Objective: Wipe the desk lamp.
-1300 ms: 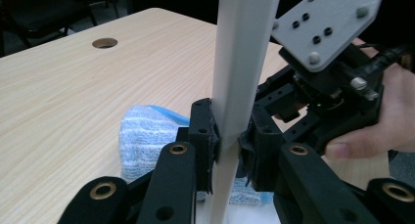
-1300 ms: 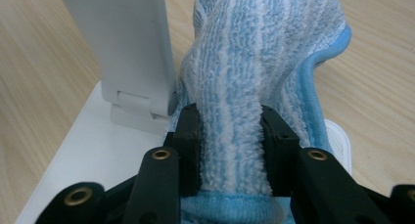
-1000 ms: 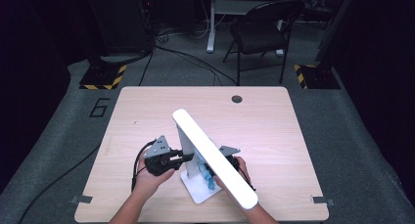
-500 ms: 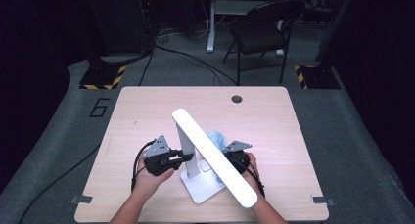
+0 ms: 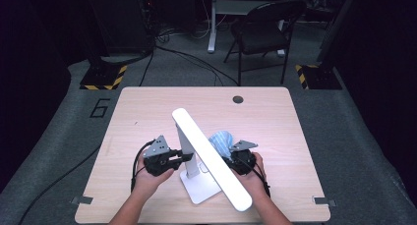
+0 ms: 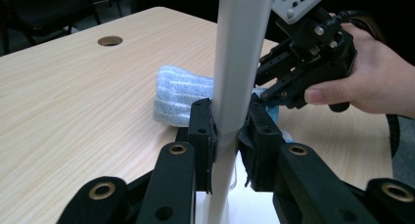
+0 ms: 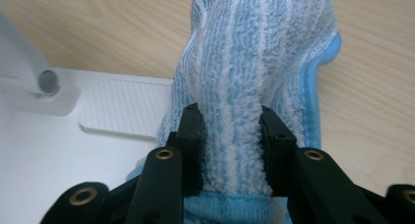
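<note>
A white desk lamp stands on the wooden table (image 5: 147, 107), its long head bar (image 5: 211, 158) slanting over its flat base (image 5: 199, 188). My left gripper (image 5: 184, 157) is shut on the lamp's upright post (image 6: 235, 87), the pads (image 6: 203, 131) pressing it from both sides (image 6: 230, 136). My right gripper (image 5: 227, 158) is shut on a blue-and-white striped cloth (image 7: 254, 53), which bunches up between the jaws (image 7: 230, 136) next to the lamp base (image 7: 58, 150). The cloth (image 5: 221, 140) lies just right of the head bar. In the left gripper view the cloth (image 6: 178, 94) rests behind the post, with the right gripper (image 6: 274, 89) beside it.
A round cable hole (image 5: 238, 99) sits near the table's far edge. A black chair (image 5: 265, 23) and cables stand on the floor beyond. Both of the person's hands come in over the near edge, close on either side of the lamp.
The right gripper has shifted right and away from the person with the cloth, which now shows beyond the lamp head. The left gripper has stayed on the post.
</note>
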### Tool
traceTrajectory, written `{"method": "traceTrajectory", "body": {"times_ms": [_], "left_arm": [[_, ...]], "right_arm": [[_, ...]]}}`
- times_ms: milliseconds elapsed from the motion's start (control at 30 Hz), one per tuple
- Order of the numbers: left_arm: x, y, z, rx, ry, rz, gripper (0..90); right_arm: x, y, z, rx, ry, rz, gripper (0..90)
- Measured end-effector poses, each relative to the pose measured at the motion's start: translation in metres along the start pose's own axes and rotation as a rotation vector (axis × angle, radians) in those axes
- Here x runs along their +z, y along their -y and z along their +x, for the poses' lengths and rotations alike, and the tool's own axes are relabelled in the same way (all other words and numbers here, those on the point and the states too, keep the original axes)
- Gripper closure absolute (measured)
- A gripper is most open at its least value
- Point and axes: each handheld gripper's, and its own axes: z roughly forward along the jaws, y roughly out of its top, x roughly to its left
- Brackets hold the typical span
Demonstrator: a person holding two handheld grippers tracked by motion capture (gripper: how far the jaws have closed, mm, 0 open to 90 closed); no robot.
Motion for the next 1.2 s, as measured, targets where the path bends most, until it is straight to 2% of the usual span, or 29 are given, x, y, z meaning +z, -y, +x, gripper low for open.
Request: {"method": "traceTrajectory", "body": {"times_ms": [133,167,200,233,267,300,367,467,500,567,600,633,733,767,800,833,900,967,1000,1067,1133,1167,1200], "left_arm": [[0.000,0.001,0.000,-0.005,0.001,-0.002,75.8],[0.000,0.001,-0.001,-0.016,0.001,-0.003,75.8],[0.000,0.001,-0.001,-0.017,0.002,-0.003,75.8],[0.000,0.001,-0.001,-0.017,0.003,-0.004,75.8],[0.000,0.001,0.000,-0.019,0.003,-0.005,75.8],[0.000,0.001,0.000,-0.011,0.003,-0.003,75.7],[-0.001,0.001,0.000,-0.012,0.004,-0.001,75.7],[0.000,0.002,0.001,-0.015,0.005,-0.007,75.5],[0.000,0.003,0.001,-0.021,0.005,-0.015,75.5],[0.000,0.002,0.001,-0.020,0.005,-0.013,75.5],[0.000,0.002,0.001,-0.017,0.004,-0.009,75.5],[-0.001,0.002,0.001,-0.013,0.003,-0.007,75.6],[-0.001,0.001,0.000,-0.020,0.001,-0.002,75.7],[-0.002,0.000,0.001,0.008,-0.001,0.009,75.9],[-0.001,0.000,0.000,0.009,-0.008,0.011,76.1],[-0.002,-0.001,-0.001,0.014,-0.006,0.017,76.3],[-0.002,-0.001,-0.001,0.008,-0.006,0.016,76.3],[-0.001,0.000,-0.001,-0.001,-0.009,0.006,76.3],[-0.002,-0.001,0.000,0.006,-0.010,0.016,76.2],[-0.003,0.000,0.003,0.009,-0.024,0.008,76.1],[-0.005,0.000,0.006,-0.002,-0.022,0.007,75.7],[-0.006,0.001,0.007,-0.005,-0.025,0.004,75.7],[-0.006,0.001,0.007,-0.006,-0.029,0.003,75.6]], "right_arm": [[0.000,-0.001,0.009,0.008,-0.035,0.011,67.8],[0.000,-0.001,0.011,-0.004,-0.045,0.009,67.8],[0.001,-0.001,0.015,0.009,-0.052,0.012,67.8],[0.002,-0.001,0.019,-0.016,-0.056,0.009,67.8],[0.002,-0.002,0.023,-0.009,-0.062,0.012,67.8],[0.003,-0.002,0.026,-0.037,-0.071,0.008,67.8],[0.004,-0.001,0.037,-0.056,-0.078,0.010,67.8],[0.006,-0.001,0.052,-0.074,-0.151,0.018,67.7],[0.007,-0.001,0.056,-0.077,-0.156,0.018,67.7],[0.007,-0.002,0.062,-0.112,-0.132,0.014,67.6],[0.007,-0.002,0.062,-0.109,-0.126,0.021,67.7],[0.007,-0.001,0.059,-0.114,-0.138,0.014,67.8],[0.007,0.000,0.050,-0.082,-0.155,0.017,68.0],[0.006,0.000,0.046,-0.084,-0.150,0.015,68.0],[0.005,0.000,0.044,-0.075,-0.134,0.020,68.0],[0.006,0.001,0.037,-0.094,-0.113,0.000,68.0],[0.003,0.002,0.029,-0.061,-0.087,0.010,67.9],[0.001,0.003,0.019,-0.063,-0.071,0.010,67.9],[-0.001,0.003,0.016,-0.040,-0.058,0.013,67.8],[-0.006,0.005,0.008,-0.030,-0.032,0.015,67.7],[-0.012,0.008,-0.002,-0.018,-0.051,0.022,67.6],[-0.015,0.010,-0.004,-0.003,-0.050,0.025,67.5],[-0.017,0.012,-0.008,-0.013,-0.041,0.029,67.5]]}}
